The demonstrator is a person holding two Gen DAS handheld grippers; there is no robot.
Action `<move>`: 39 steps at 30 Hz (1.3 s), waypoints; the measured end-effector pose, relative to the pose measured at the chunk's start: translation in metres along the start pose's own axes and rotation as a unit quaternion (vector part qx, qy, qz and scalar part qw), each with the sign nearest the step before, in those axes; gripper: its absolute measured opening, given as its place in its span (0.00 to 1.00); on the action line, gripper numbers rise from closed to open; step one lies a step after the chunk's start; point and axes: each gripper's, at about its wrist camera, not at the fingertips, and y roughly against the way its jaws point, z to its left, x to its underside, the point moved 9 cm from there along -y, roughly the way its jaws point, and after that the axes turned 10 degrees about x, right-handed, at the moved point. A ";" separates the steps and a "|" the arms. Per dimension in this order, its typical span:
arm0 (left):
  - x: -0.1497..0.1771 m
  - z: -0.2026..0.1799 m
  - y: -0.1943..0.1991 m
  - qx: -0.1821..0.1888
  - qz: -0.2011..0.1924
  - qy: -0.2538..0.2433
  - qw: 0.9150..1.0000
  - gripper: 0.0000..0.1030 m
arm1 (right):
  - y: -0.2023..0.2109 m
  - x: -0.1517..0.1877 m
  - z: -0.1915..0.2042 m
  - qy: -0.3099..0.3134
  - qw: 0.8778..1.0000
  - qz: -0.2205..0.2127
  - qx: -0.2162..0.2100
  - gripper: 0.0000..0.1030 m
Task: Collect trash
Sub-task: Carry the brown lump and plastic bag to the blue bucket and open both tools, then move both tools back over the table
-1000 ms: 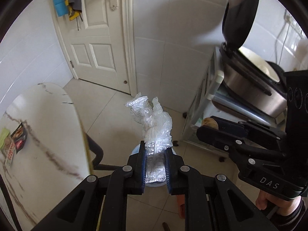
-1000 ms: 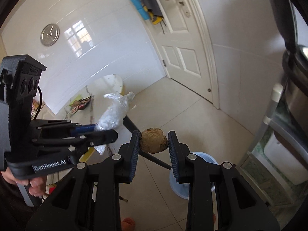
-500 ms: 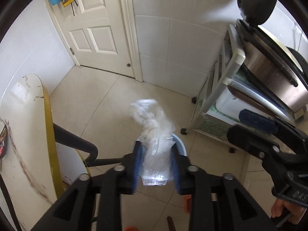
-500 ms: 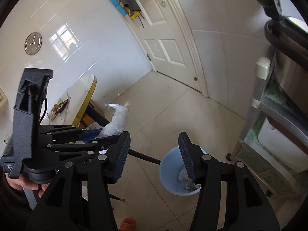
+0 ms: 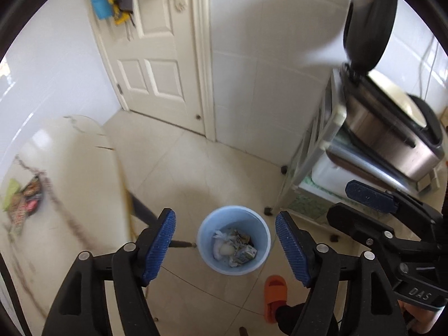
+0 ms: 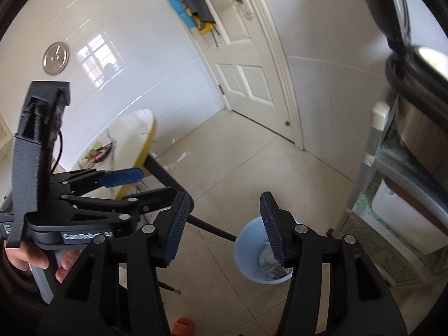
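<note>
A light blue bin [image 5: 202, 240] stands on the tiled floor, holding crumpled white trash [image 5: 221, 247] and a small carton [image 5: 246, 253]. My left gripper [image 5: 225, 242] hovers above it, its jaws opening with nothing between them; the bin shows through the gap. My right gripper [image 6: 224, 224] is open and empty too, with the bin [image 6: 247, 247] low and right of its gap, partly behind its right finger. Each gripper shows in the other's view: the right gripper [image 5: 351, 207] at the right edge, the left gripper [image 6: 142, 187] at the left, held by a hand.
A round marble table [image 5: 70, 173] with a yellow rim and wrappers [image 5: 22, 198] is at the left, its dark leg reaching toward the bin. A shelf rack with a steel appliance [image 5: 386, 145] stands right. A white door [image 5: 156, 56] is behind. An orange slipper [image 5: 275, 291] is near the bin.
The left gripper opened and the clear plastic wrap left it. The right gripper opened and the brown lump is gone from it. Both views now look down on the bin.
</note>
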 end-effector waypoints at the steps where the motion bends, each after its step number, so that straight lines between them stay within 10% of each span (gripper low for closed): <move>1: 0.002 0.002 0.012 -0.002 -0.010 0.002 1.000 0.73 | 0.006 -0.002 0.007 0.005 1.000 -0.005 -0.001 0.50; 20: 0.110 0.171 0.214 -0.150 -0.084 0.087 0.981 0.89 | 0.002 -0.030 0.216 0.176 0.984 -0.020 -0.035 0.68; 39: 0.133 0.334 0.214 -0.159 -0.044 0.166 0.972 0.89 | -0.181 -0.036 0.346 0.297 0.951 0.084 0.002 0.69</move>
